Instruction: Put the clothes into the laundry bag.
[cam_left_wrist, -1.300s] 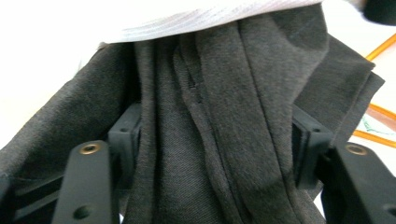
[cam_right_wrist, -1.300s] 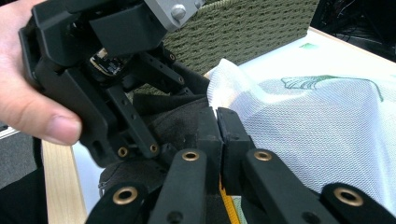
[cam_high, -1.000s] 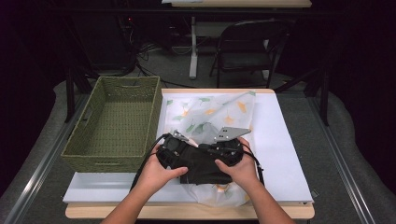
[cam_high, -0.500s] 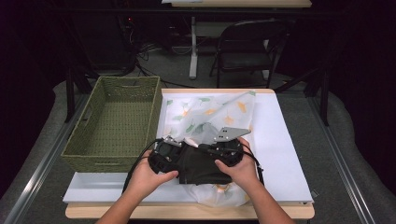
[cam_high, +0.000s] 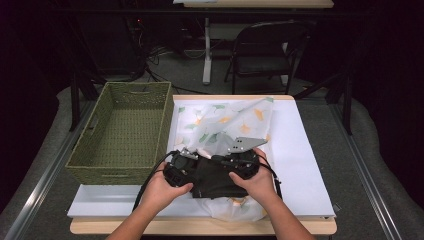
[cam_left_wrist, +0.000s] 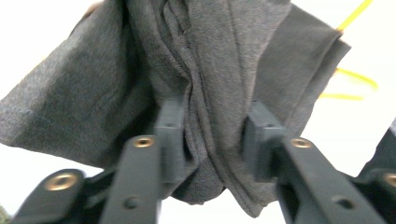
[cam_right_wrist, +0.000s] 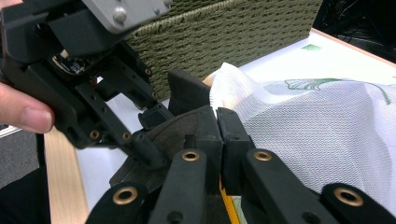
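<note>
White covering is lying over the wooden table, with a dark grey cloth bunched near its front edge on a sheer leaf-printed fabric. At the cloth's left end, the left gripper is pinching a thick fold between its part-closed jaws. At its right end, the right gripper is pressing its jaws tightly together on the cloth's edge. Left of them, a green woven basket is sitting. Farther back, a black chair is standing.
</note>
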